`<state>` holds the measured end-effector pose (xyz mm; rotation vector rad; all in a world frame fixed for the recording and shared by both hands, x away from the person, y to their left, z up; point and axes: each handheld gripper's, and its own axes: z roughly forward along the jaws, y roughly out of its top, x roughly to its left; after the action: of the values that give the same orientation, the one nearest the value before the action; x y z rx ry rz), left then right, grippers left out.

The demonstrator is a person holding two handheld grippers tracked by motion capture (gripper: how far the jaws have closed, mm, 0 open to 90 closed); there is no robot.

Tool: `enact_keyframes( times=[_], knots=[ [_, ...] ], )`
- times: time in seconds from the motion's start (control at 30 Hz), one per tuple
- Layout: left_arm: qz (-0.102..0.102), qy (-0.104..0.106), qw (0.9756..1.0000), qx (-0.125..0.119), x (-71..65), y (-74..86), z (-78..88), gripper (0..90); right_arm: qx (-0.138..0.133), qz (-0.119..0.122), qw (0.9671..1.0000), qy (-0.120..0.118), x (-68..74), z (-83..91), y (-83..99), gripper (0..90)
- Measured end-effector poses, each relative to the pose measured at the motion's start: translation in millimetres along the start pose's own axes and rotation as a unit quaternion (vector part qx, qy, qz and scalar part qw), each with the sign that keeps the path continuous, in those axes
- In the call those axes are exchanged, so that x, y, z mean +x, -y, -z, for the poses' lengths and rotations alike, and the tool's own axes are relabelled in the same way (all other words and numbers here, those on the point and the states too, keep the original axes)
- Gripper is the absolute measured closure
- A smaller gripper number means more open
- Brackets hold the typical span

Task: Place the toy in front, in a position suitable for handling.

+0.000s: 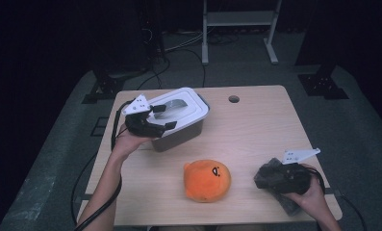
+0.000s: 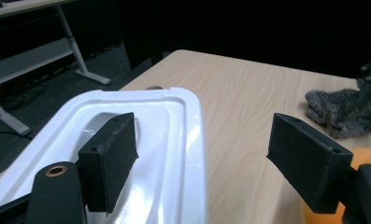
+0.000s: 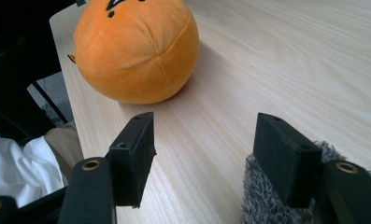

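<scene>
Orange plush ball (image 1: 207, 180), black face marks; grey furry toy (image 2: 343, 111); white bin lid (image 1: 183, 108); pale wood-grain table (image 1: 256, 125).

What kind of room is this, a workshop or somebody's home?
Most likely a lab or recording studio: a lone wooden table in a dark room, cables trailing over the grey floor, black stand bases, and another metal-legged desk behind.

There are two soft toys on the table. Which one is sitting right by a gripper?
The grey furry toy, beside the right gripper near the table's right edge. The round orange plush sits apart in the middle, with bare table around it.
</scene>
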<state>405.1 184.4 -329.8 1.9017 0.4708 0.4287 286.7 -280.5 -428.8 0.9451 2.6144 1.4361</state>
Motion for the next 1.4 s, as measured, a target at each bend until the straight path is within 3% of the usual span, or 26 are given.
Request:
enact_keyframes(
  times=[0.3, 0.5, 0.83, 1.07, 1.13, 1.33, 1.4],
  knots=[
    [0.024, -0.023, 0.9992, 0.024, 31.4, -1.0, -10.5, 23.1, 0.002, -0.003, 1.0000, -0.004, -1.6, -1.4, -0.8, 37.5],
    [0.030, -0.021, 0.9987, 0.036, 43.7, -3.2, -18.8, 25.1, 0.003, -0.004, 1.0000, -0.005, -2.5, -1.6, 0.1, 37.5],
    [0.011, -0.036, 0.9960, 0.081, 52.3, -9.6, -36.0, 35.1, 0.005, 0.000, 1.0000, -0.006, -1.4, -1.7, -0.7, 37.5],
    [0.023, -0.043, 0.9946, 0.092, 59.1, -7.3, -39.9, 44.9, 0.005, -0.001, 1.0000, -0.008, -1.4, -1.1, -0.5, 37.5],
    [0.020, -0.050, 0.9921, 0.114, 60.0, -5.0, -44.5, 46.3, 0.006, 0.001, 0.9999, -0.009, -1.3, -1.7, -0.8, 37.5],
    [0.019, -0.044, 0.9911, 0.124, 59.1, -2.8, -49.1, 60.7, 0.007, 0.002, 0.9999, -0.011, -0.4, -2.5, -1.0, 37.5],
    [0.007, -0.042, 0.9903, 0.132, 57.4, -4.6, -50.4, 62.2, 0.007, 0.003, 0.9999, -0.011, -0.3, -2.5, -1.0, 37.5]
  ],
)
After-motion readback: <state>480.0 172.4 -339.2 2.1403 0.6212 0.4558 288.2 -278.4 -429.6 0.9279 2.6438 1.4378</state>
